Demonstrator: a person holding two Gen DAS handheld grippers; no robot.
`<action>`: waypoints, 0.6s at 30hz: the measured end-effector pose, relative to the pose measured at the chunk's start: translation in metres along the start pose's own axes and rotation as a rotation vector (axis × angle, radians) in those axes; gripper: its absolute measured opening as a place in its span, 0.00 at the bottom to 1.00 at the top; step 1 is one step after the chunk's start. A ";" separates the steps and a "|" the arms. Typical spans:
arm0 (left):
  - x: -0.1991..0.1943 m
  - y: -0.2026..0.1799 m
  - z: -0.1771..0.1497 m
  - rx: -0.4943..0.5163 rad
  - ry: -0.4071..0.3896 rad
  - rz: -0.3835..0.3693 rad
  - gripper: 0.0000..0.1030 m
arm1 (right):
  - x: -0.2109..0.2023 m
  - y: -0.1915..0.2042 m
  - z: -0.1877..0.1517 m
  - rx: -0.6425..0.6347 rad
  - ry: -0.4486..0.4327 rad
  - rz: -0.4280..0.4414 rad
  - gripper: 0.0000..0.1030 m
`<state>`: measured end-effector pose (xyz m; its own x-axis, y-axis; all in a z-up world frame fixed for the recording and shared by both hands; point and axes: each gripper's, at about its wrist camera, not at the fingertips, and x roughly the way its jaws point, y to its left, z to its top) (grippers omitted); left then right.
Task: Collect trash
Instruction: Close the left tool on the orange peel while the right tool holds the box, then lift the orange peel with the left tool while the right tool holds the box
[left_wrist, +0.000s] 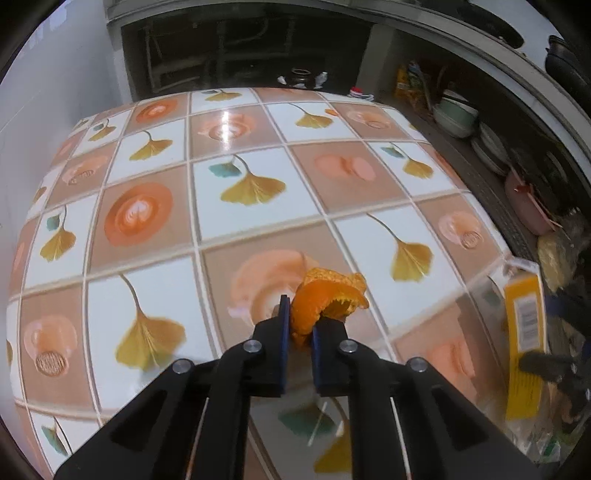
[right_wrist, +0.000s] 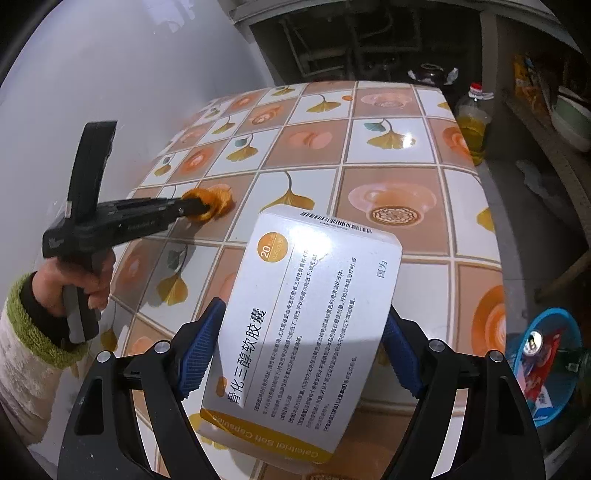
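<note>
The tiled-pattern counter (right_wrist: 391, 236) is otherwise bare. Right gripper (right_wrist: 301, 354) fingers clamp the white-and-yellow cardboard medicine box (right_wrist: 306, 332) widthwise. Left gripper (left_wrist: 297, 325) fingers pinch the crumpled orange peel (left_wrist: 325, 299) by one edge, centre-left; it may tear and drop.

One orange peel (left_wrist: 325, 302), one medicine box (right_wrist: 306, 321), one blue bin (right_wrist: 546, 369), one oil bottle (right_wrist: 472, 125).

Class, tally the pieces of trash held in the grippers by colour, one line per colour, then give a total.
Orange: 1, the orange peel in the left gripper
White and yellow: 1, the medicine box in the right gripper
Total: 2
</note>
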<state>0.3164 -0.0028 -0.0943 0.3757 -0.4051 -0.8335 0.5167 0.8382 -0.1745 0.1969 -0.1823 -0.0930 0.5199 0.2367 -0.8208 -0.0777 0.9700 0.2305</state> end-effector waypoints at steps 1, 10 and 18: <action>-0.003 -0.002 -0.004 -0.003 -0.001 -0.014 0.08 | -0.002 -0.001 -0.001 0.002 0.000 0.001 0.74; -0.046 -0.035 -0.051 0.028 -0.026 -0.121 0.08 | -0.009 0.005 -0.016 0.001 0.010 -0.007 0.74; -0.053 -0.054 -0.076 0.124 0.023 -0.101 0.11 | -0.010 0.013 -0.024 -0.016 0.017 -0.018 0.74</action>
<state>0.2103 0.0015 -0.0810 0.2994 -0.4754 -0.8272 0.6427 0.7413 -0.1934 0.1699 -0.1705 -0.0940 0.5072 0.2201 -0.8333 -0.0827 0.9748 0.2072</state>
